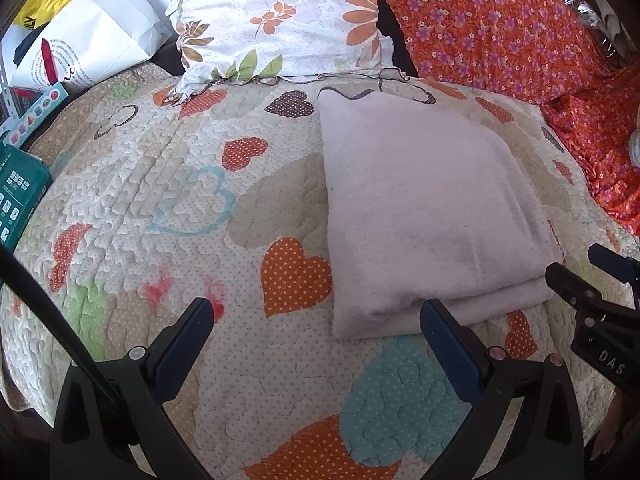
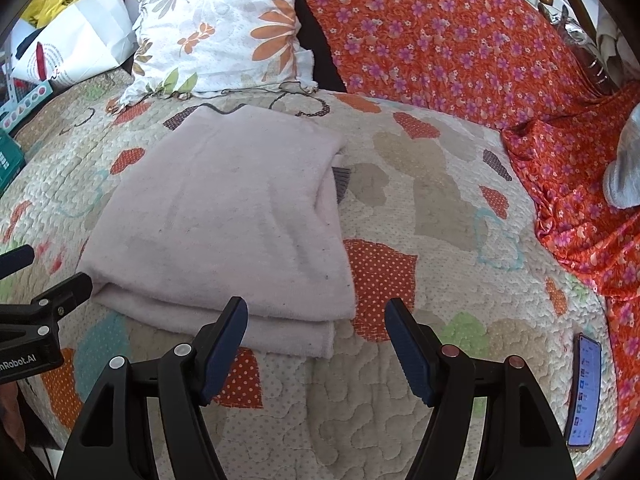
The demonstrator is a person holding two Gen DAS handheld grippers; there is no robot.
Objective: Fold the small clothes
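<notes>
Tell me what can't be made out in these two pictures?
- Phone screen, right view: too small and skewed to read.
- Paper bag print, left view: too small.
- Green box, left view: cut by the edge.
- Grey cloth, right view: cut by the edge.

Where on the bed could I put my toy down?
Bare heart-patterned quilt lies between the folded pale pink cloth and the orange flowered sheet, stopping short of the phone near its edge. More bare quilt lies left of the cloth. It is crowded by the floral pillow and white paper bag.
</notes>
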